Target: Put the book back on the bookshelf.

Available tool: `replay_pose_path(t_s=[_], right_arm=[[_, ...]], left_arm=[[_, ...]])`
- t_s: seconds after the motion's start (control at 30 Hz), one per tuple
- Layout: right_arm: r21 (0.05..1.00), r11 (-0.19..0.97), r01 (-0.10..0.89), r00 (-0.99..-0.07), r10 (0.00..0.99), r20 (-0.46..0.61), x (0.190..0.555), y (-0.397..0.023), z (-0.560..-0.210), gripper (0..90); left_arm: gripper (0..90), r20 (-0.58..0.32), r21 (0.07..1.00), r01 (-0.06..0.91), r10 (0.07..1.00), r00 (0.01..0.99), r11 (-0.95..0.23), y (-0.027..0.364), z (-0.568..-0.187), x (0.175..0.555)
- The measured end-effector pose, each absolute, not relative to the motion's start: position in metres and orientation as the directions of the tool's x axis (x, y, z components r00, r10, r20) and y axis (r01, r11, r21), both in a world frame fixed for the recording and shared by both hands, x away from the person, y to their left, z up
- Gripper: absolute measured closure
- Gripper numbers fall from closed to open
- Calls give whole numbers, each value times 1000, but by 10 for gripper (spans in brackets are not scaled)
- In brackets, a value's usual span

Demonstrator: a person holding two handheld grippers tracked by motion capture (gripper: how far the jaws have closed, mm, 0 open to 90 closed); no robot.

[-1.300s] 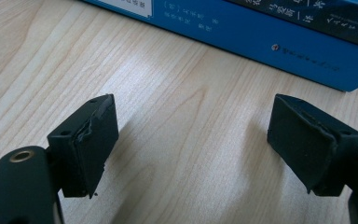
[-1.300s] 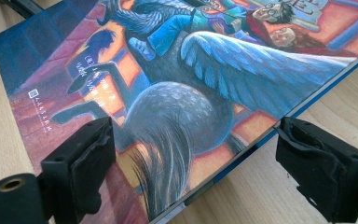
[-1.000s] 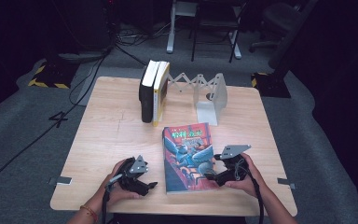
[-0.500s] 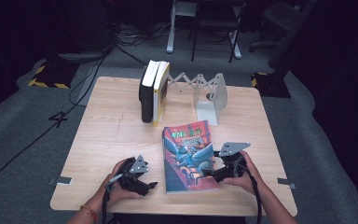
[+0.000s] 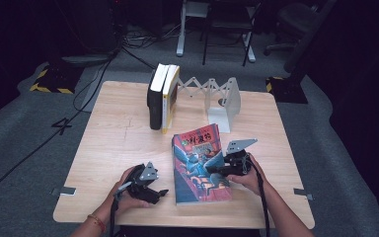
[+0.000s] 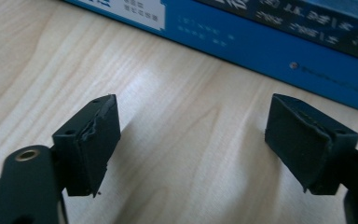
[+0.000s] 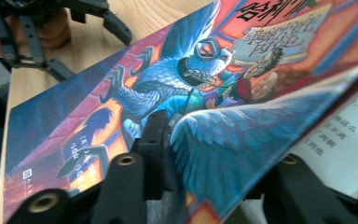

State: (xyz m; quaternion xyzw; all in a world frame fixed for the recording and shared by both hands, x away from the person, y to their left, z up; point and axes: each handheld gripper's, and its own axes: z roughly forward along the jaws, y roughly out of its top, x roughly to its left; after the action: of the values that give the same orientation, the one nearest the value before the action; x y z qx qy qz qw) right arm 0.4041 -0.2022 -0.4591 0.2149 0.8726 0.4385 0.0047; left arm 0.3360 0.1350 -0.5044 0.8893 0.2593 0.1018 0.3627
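A colourful paperback book [image 5: 200, 163] lies flat on the wooden table [image 5: 118, 143], near the front edge. My right gripper [image 5: 216, 170] is at its right edge. In the right gripper view the front cover [image 7: 168, 84] is lifted a little off the white pages [image 7: 340, 126]. One jaw lies on top of the cover and the other under it. The jaws have just been closing and now pinch the cover. My left gripper [image 5: 160, 193] rests on the table left of the book, jaws wide apart with only bare wood between them [image 6: 191, 121], facing the blue spine [image 6: 270, 51].
Two thick books [image 5: 162, 96] stand upright at the left end of a white expanding book rack [image 5: 222, 98] at the back of the table. Chair legs and cables lie on the dark floor beyond the far edge.
My right gripper has slid left onto the book's right edge and its jaws have closed around the cover. The left gripper has stayed where it was.
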Motion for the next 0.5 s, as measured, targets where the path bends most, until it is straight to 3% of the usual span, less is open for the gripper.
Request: replay_pose_path(t_s=[0.17,0.27,0.5], right_arm=[[786,515,343,-914,374,154,402,-203,-457,755],[803,494,333,-916,372,150,401,-204,-458,773],[827,472,306,-922,364,134,399,-205,-458,783]], left_arm=[[238,14,704,391,561,827,-594,133,-503,349],[256,0,697,415,579,815,-585,130,-501,360],[326,63,727,391,622,780,-564,122,-490,380]])
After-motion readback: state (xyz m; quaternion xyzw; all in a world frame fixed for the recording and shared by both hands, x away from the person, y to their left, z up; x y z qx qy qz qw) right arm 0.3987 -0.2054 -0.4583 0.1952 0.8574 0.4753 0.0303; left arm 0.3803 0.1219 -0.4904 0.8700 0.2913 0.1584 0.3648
